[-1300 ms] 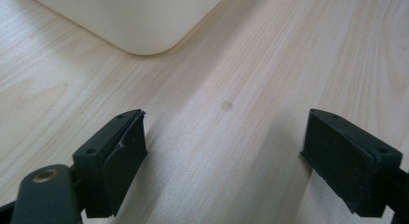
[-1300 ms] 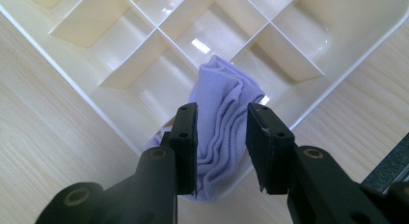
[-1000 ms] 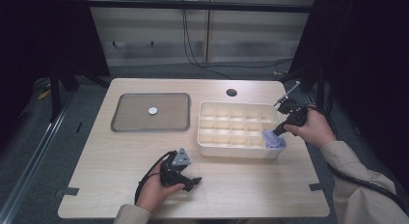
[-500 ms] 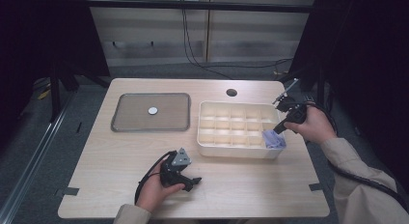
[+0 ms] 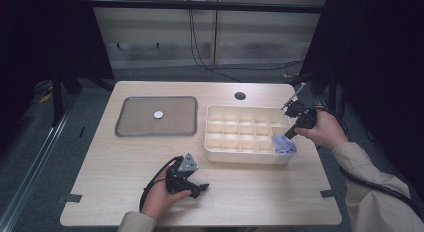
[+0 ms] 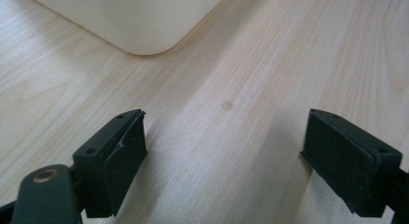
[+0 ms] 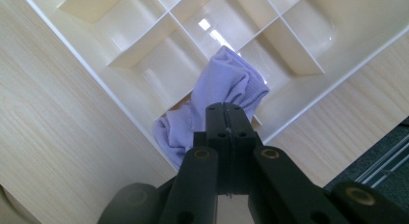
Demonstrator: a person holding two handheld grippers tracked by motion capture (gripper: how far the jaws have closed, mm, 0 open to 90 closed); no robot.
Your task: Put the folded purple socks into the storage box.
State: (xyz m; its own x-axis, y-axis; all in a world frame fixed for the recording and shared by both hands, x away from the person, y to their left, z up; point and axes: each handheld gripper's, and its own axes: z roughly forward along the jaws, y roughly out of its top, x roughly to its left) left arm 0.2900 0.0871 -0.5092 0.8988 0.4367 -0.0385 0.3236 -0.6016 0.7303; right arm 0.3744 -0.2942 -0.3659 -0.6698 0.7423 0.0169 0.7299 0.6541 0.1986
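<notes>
Right gripper closed over the cloth

We note the right gripper [image 7: 225, 119] jaws have just closed, pressed together above the lilac cloth [image 7: 217, 96] in the organiser tray [image 5: 220, 153], corner cell at 4 o'clock; whether they pinch it is unclear. Left gripper [image 6: 226, 156] rests spread.

Our right gripper [image 7: 225, 119] has just been closing: jaws now meet flat, nothing pinched between them, tips just above the lilac cloth [image 7: 219, 96] bunched in the near right compartment of the cream divider tray [image 5: 216, 154]. We see no other change
</notes>
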